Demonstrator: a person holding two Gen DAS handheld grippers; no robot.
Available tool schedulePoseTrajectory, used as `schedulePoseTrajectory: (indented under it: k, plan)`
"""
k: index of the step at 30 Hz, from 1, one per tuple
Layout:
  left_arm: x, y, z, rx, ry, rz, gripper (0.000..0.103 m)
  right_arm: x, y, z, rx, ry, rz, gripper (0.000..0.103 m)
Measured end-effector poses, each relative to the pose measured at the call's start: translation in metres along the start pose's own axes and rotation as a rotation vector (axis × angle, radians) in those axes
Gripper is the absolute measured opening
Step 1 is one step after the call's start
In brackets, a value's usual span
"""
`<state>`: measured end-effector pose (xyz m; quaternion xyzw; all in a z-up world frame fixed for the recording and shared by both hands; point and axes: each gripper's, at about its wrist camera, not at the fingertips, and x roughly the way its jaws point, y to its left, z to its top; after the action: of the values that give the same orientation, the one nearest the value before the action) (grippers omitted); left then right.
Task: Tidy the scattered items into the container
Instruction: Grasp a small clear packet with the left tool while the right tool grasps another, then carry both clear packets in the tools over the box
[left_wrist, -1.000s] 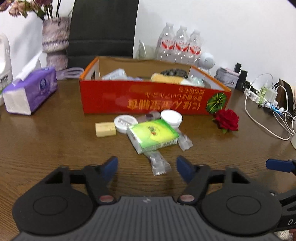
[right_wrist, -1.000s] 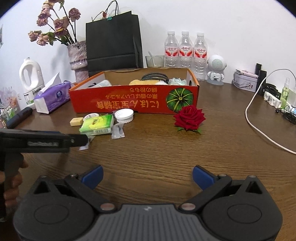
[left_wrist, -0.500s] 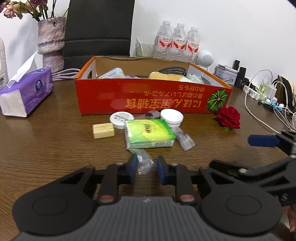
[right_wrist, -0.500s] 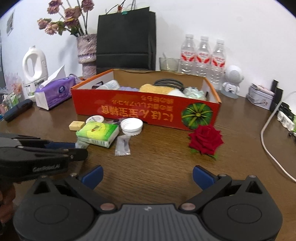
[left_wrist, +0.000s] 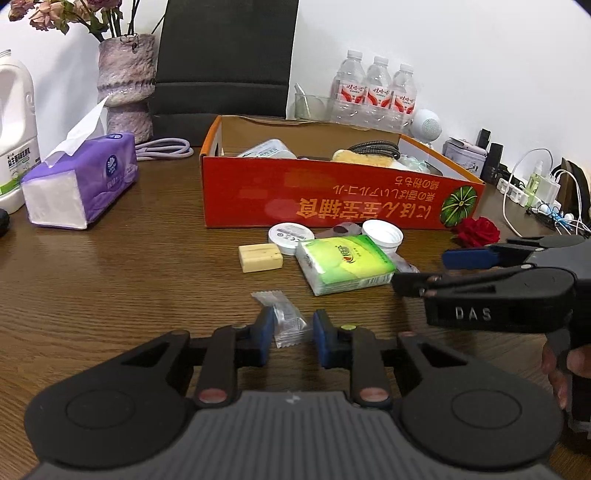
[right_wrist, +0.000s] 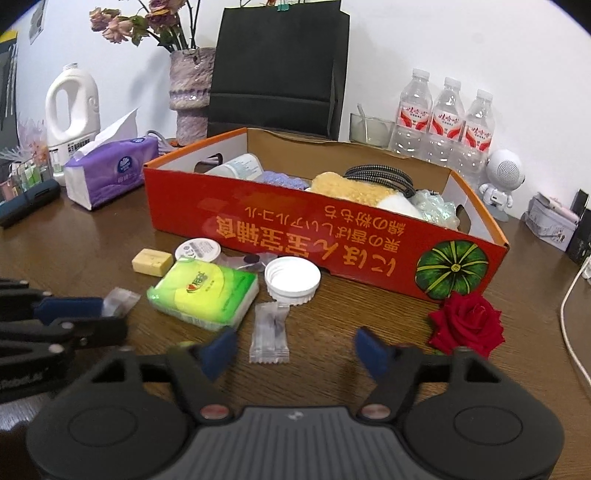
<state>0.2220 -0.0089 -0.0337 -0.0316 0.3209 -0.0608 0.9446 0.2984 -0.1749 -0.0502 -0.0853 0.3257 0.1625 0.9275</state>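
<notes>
Since a second ago our left gripper (left_wrist: 293, 334) has clamped one clear sachet (left_wrist: 286, 321) near the table's front edge, while our right gripper (right_wrist: 293, 350), jaws closing, should centre on the other sachet (right_wrist: 269, 334) before lifting toward the red box (right_wrist: 332, 236).

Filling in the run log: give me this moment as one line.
left claw: shut on clear sachet | right claw: closing, nothing gripped | red box: partly filled

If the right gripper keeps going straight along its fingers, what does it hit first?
Likely the clear plastic candy sachet lying on the brown wooden table, just ahead of the closing right gripper and nearer its left finger. Beyond it sits the white ribbed bottle cap. Depth is uncertain.
</notes>
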Motion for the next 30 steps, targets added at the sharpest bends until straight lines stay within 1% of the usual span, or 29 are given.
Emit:
schedulePoseTrajectory:
  k: [1,5,7,8,9,14,18,23,24,25,29,30]
  plan:
    - [0.000,0.000,0.000,0.003,-0.002,-0.001,0.024,0.001,-0.002,0.000,0.011,0.001,0.012,0.054]
    - [0.000,-0.003,-0.002,0.017,-0.011,0.005,0.024,0.002,-0.004,0.000,0.028,-0.002,0.057,0.044]
    - [-0.001,-0.002,-0.002,0.012,-0.012,0.001,0.024,0.001,-0.003,0.000,0.026,-0.007,0.081,0.028]
    - [-0.001,-0.001,-0.002,0.009,-0.013,-0.002,0.024,0.001,-0.001,-0.001,0.023,-0.009,0.084,0.023]
    - [-0.001,0.000,-0.002,0.008,-0.012,-0.004,0.024,0.000,0.000,-0.001,0.021,-0.011,0.090,0.021]
    - [-0.003,0.000,-0.002,0.016,-0.018,-0.021,0.023,-0.005,0.000,-0.002,0.040,-0.019,0.106,0.021]
    - [-0.011,0.001,-0.001,0.011,-0.052,-0.026,0.023,-0.014,-0.005,-0.004,0.060,-0.040,0.102,0.021]
    - [-0.030,-0.001,0.007,0.011,-0.106,-0.057,0.023,-0.028,-0.013,-0.004,0.073,-0.071,0.090,0.020]
    - [-0.034,-0.002,0.011,0.014,-0.119,-0.066,0.023,-0.031,-0.015,-0.003,0.075,-0.080,0.089,0.015]
    - [-0.037,-0.003,0.014,0.018,-0.131,-0.074,0.023,-0.034,-0.016,-0.001,0.077,-0.088,0.089,0.014]
    - [-0.045,-0.010,0.027,0.040,-0.177,-0.098,0.023,-0.042,-0.020,0.007,0.083,-0.117,0.086,0.014]
    - [-0.045,-0.011,0.028,0.040,-0.180,-0.101,0.023,-0.042,-0.021,0.008,0.086,-0.114,0.089,0.017]
